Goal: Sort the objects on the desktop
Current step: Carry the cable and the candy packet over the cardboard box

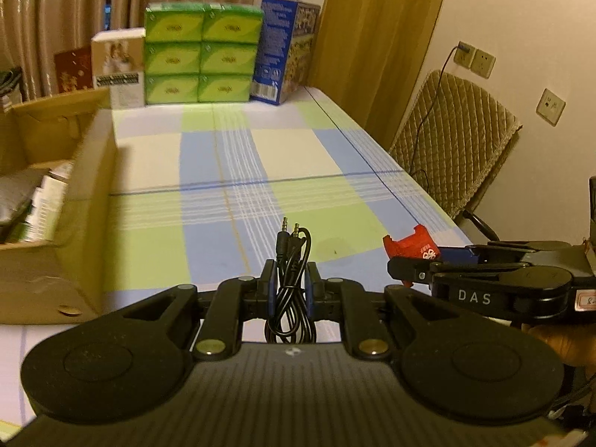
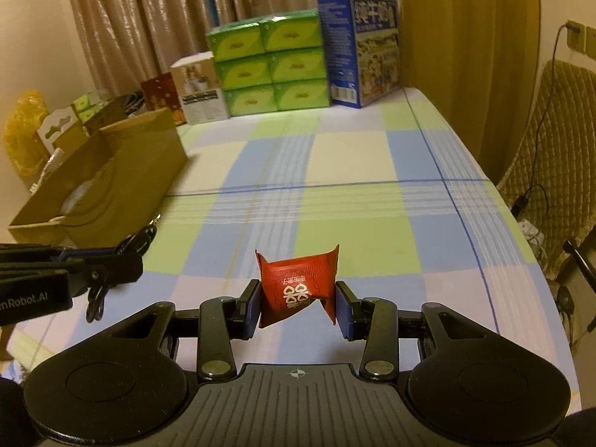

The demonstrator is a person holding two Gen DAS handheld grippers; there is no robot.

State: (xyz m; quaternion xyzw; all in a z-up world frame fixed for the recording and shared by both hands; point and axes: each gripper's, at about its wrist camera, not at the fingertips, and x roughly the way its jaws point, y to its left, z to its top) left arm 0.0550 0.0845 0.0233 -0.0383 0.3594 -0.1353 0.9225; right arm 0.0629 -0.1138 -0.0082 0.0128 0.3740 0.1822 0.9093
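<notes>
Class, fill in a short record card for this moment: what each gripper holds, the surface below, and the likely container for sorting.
Left gripper: shut on a coiled black audio cable
Right gripper: shut on a red packet
Surface: table under a checked cloth
Container: open cardboard box on the left, already holding items
Back of table: green boxes, blue box
</notes>
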